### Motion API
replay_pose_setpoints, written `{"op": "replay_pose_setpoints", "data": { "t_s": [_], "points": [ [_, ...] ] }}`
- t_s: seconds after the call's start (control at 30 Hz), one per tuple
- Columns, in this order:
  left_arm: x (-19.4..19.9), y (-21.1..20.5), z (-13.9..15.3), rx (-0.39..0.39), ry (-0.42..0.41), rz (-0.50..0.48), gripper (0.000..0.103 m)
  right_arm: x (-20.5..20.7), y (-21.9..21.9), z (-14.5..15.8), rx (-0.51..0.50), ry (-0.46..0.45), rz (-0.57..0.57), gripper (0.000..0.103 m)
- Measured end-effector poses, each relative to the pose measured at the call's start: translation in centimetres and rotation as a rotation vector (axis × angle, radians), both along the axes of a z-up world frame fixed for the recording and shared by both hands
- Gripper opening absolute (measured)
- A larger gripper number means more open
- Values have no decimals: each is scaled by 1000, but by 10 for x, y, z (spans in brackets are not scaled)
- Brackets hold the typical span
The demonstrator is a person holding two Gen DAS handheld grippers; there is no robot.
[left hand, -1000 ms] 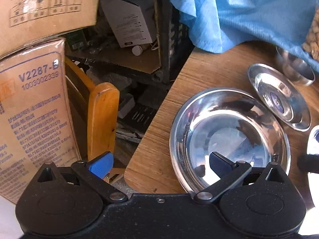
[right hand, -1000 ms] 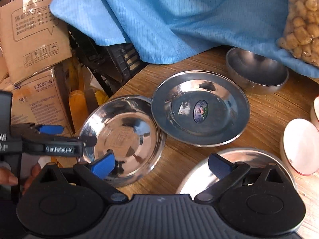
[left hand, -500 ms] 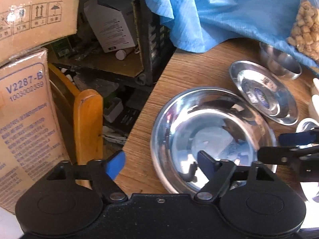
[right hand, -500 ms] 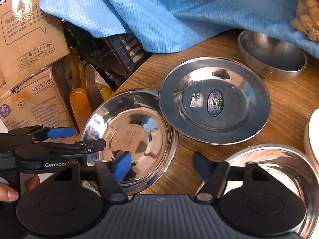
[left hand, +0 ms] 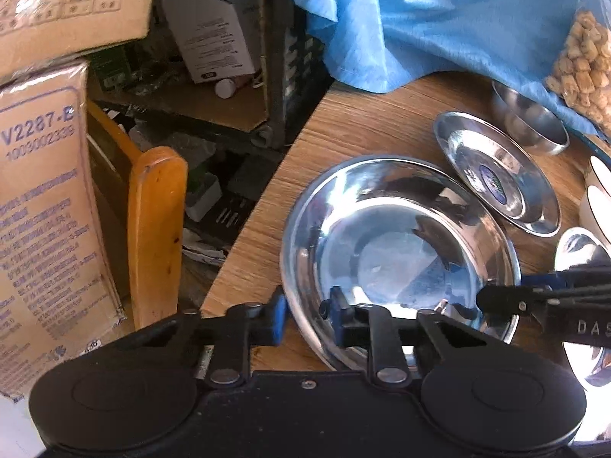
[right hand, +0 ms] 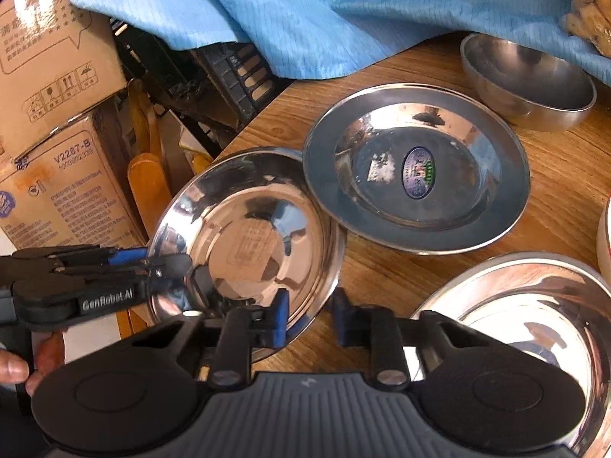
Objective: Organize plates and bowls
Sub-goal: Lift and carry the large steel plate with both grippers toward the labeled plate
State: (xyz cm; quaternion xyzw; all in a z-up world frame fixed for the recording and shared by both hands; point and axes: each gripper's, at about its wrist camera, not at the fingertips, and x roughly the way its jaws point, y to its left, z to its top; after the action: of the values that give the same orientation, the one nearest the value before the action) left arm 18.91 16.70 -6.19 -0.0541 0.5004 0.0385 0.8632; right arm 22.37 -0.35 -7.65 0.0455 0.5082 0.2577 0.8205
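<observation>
Straddling opposite rims of one steel plate point(left hand: 397, 252) at the bench point(left hand: 343, 129) corner, both claws have just been closing. The left claw point(left hand: 307, 318) sits at its seven o'clock rim, the right claw point(right hand: 310, 318) at five o'clock; each seems clamped on it, though glare hides contact.

Looks like a cluttered storeroom/back room w/ a makeshift work corner, not a proper kitchen. Wooden desk point(right hand: 553, 175) holds steel plates & bowls, but right off its edge: stacked cardboard shipping boxes point(left hand: 42, 206) w/ printed part nos. & handling symbols, a black plastic crate point(right hand: 244, 76), a low shelf point(left hand: 214, 107) crammed w/ a white carton, small bottle, misc. junk. Blue cloth point(left hand: 439, 19) thrown over stuff behind the desk; orange wooden chair back point(left hand: 156, 229) wedged betw. desk & boxes
</observation>
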Motion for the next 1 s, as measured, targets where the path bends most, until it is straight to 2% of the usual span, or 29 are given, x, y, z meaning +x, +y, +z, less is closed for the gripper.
{"op": "replay_pose_setpoints", "data": {
  "t_s": [0.17, 0.3, 0.4, 0.47, 0.57, 0.8, 1.0],
  "points": [
    [-10, 9, 3, -9, 10, 23, 21, -2, 7, 2, 23, 20, 67, 23],
    [-17, 16, 7, -17, 24, 52, 21, -9, 11, 10, 45, -5, 138, 25],
    [-23, 15, 12, -25, 0, 52, 21, -11, 10, 18, 33, -49, 155, 25],
    [-29, 10, 17, -3, -30, 41, 22, -17, 7, 24, 36, -92, 160, 25],
    [-35, 1, 28, 13, -32, 27, 23, -23, -1, 32, 38, -141, 170, 25],
    [-31, -36, 48, -2, -97, -49, 23, -46, -49, 58, 45, -243, 84, 25],
    [-26, -92, 55, -28, -142, -139, 23, -69, -100, 70, 18, -288, -13, 25]
  ]
}}
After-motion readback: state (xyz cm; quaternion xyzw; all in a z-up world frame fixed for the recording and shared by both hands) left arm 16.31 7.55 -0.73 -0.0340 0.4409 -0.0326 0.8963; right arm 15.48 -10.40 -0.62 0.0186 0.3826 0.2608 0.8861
